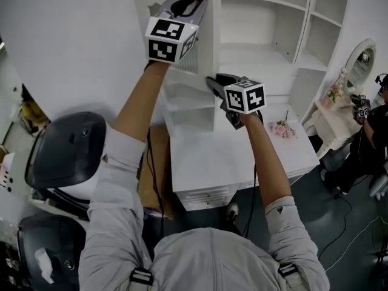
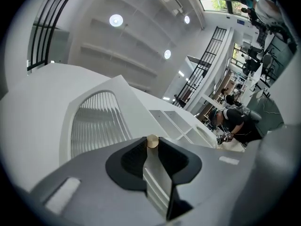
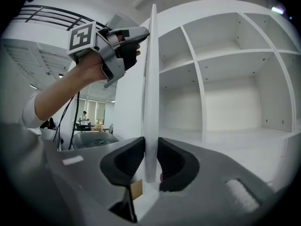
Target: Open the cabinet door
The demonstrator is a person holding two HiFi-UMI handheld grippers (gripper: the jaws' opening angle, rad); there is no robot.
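Nearest the head view: grey sleeves, both forearms raised; black chair low on the left side.

Right gripper: jaws closed onto the free edge of the cabinet door, one dark pad flat against each face, low on the door; gripper roughly level.

Left gripper: higher up on the same edge, tilted upward; jaws clamped on the door edge, with a small brass knob sitting right at the jaw tips; in the right gripper view it shows at the top of the door, hand wrapped round the handle.

Door itself: white, standing open, edge-on to the right gripper's camera; its face carries a ribbed arched panel, seen beyond the left jaws.

Cabinet: white, to the right of the door; open shelves and upright dividers exposed, shelves bare where visible.

Below it: white desk top with drawers under the front edge; pink flowers lying on its right part.

Further right: oval mirror on a small white stand; another person in dark clothes beside it, holding a marker cube.

Far background in the left gripper view: black railings, round ceiling lights, more people; too small to detail.
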